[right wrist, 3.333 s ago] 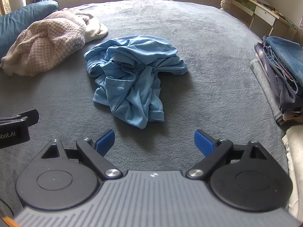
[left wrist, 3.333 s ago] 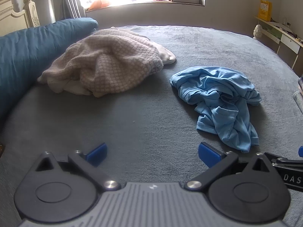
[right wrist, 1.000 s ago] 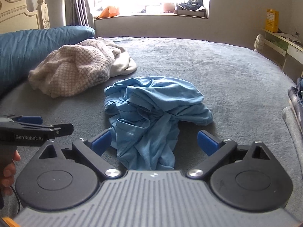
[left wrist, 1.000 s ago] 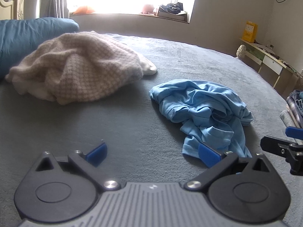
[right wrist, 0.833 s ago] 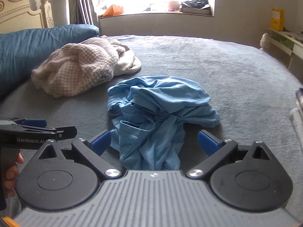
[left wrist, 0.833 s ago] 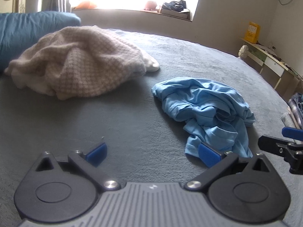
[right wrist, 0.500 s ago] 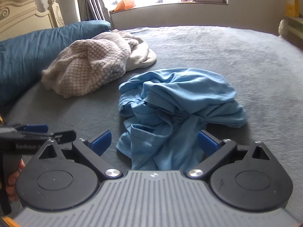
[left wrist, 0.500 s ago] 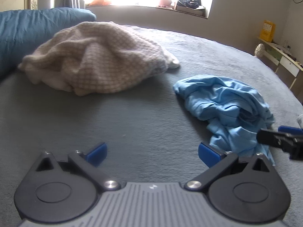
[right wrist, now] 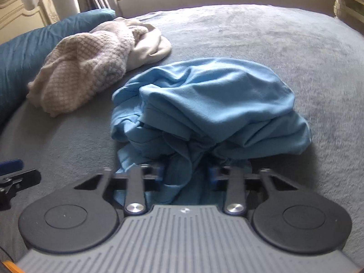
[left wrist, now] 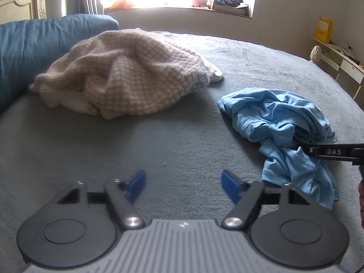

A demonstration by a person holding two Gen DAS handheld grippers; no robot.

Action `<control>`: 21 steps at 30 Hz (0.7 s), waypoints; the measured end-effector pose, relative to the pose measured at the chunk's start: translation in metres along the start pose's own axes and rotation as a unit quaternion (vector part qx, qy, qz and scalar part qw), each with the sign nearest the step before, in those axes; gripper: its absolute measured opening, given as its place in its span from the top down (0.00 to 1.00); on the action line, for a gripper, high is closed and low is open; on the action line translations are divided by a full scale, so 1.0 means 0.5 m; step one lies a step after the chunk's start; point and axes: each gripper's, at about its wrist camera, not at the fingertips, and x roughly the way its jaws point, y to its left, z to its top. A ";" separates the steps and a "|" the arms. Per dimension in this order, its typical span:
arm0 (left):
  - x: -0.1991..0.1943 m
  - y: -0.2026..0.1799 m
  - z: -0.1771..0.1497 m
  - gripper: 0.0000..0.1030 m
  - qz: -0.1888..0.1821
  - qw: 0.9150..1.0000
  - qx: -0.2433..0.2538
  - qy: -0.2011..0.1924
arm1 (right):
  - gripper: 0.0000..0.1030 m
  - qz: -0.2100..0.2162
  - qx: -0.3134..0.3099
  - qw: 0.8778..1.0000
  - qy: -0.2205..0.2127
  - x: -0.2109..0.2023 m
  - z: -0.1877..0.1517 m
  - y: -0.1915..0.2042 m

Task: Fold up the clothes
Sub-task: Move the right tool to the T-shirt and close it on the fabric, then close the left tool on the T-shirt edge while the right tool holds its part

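A crumpled light blue shirt (left wrist: 279, 118) (right wrist: 211, 95) lies on the grey bed cover (left wrist: 113, 147). My right gripper (right wrist: 185, 175) is low at the shirt's near end. Its jaws are closing, and a bunched fold of the shirt fills the gap between the blue pads. In the left wrist view the right gripper (left wrist: 311, 151) reaches into the shirt from the right. My left gripper (left wrist: 183, 184) hovers over bare cover, left of the shirt. Its jaws are closing with nothing between them. The left gripper (right wrist: 22, 170) also shows at the left edge of the right wrist view.
A beige knitted garment (left wrist: 127, 72) (right wrist: 84, 68) is heaped at the back left, over a white garment (right wrist: 150, 45). A dark blue pillow (left wrist: 34, 43) lies behind it by the headboard. A desk (left wrist: 336, 52) stands past the bed's right edge.
My right gripper moved forward and down onto the blue shirt, and its jaws went from wide open to nearly together on a fold. The left gripper's jaws narrowed; that hand barely moved.
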 end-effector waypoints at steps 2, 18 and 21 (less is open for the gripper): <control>-0.004 0.001 0.002 0.40 -0.004 1.000 -0.002 0.000 | 0.91 0.011 -0.005 1.000 -0.008 -0.019 0.000 0.000; -0.045 -0.047 -0.006 0.41 -0.055 0.998 0.033 -0.026 | 1.00 0.144 -0.041 0.988 0.021 -0.182 -0.056 0.026; -0.046 -0.057 -0.009 0.41 -0.065 0.996 0.046 -0.027 | 1.00 0.166 -0.046 0.985 0.028 -0.222 -0.073 0.033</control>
